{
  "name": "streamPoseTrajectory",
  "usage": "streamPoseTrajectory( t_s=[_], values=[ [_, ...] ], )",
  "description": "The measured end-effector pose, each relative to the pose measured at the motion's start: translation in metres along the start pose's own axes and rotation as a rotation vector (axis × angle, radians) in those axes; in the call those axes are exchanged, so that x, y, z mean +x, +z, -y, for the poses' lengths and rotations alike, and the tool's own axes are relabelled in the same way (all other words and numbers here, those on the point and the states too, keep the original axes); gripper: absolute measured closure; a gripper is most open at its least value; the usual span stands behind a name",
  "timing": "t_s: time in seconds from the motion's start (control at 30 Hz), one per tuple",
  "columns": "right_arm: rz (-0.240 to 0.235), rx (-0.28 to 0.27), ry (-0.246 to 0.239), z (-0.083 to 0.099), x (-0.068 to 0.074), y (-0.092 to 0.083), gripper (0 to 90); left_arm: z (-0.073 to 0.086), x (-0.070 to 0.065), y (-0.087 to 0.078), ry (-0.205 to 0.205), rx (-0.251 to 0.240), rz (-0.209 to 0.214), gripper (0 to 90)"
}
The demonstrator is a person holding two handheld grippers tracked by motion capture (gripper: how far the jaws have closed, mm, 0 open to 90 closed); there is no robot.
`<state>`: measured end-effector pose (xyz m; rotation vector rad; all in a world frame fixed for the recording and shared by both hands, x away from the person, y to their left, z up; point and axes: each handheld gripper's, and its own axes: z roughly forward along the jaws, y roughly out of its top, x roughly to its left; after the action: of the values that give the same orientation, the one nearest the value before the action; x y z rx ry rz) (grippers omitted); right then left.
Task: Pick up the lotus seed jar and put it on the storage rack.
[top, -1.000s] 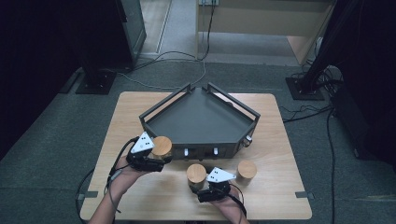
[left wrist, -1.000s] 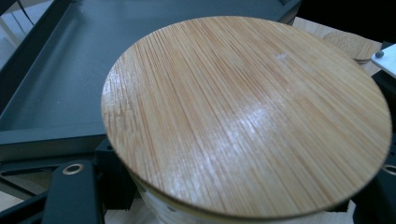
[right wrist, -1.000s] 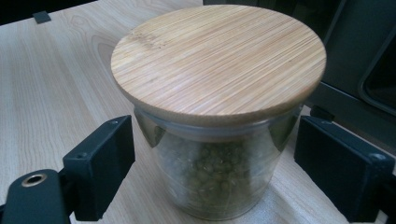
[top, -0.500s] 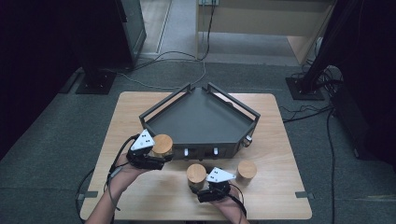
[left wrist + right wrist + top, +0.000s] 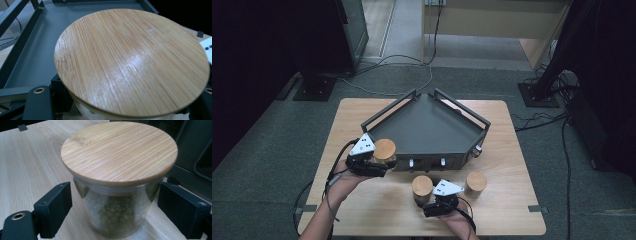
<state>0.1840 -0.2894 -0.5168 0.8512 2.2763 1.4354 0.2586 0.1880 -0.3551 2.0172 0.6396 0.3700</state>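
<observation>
The left jar (image 5: 384, 150) stands upright, its long axis vertical and its round bamboo lid (image 5: 130, 62) facing up, at the front left corner of the grey tray (image 5: 427, 125). In the high view it sits just at the tray's left front edge; whether it rests on the bench (image 5: 377, 210) or is lifted off it I cannot tell. The left gripper (image 5: 372, 162) comes at it from the person's side, and its jaws are clenched on the jar's body below the lid, as tight as they go against the glass.

The middle jar (image 5: 120, 185) also stands upright on the bench, lid up, with small green beans showing through the clear glass. It sits just in front of the tray's front wall, near the two knobs there. The right gripper (image 5: 117, 220) is level with it, its jaws one on each side of the glass. Both pads stand clear of the jar with bare bench showing in the gaps, so the jaws are released and grasp nothing.

A third jar (image 5: 476, 182) stands upright to the right of the right gripper, apart from it.
</observation>
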Motion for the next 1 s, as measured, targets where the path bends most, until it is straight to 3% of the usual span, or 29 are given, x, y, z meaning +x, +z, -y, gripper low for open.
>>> streamPoseTrajectory(
  t_s=[0.23,0.6,1.0],
  values=[
    [0.0,0.001,0.0,0.0,0.0,0.0,12.2,-0.002,0.003,0.003,-0.005,-0.02,0.011,25.2],
    [-0.002,0.008,-0.003,-0.001,0.0,0.0,12.2,-0.009,0.007,0.006,0.003,-0.026,-0.017,25.2],
    [0.002,0.011,-0.013,-0.002,0.002,0.001,12.1,-0.009,0.014,0.013,-0.014,-0.032,-0.028,25.2]
  ],
)
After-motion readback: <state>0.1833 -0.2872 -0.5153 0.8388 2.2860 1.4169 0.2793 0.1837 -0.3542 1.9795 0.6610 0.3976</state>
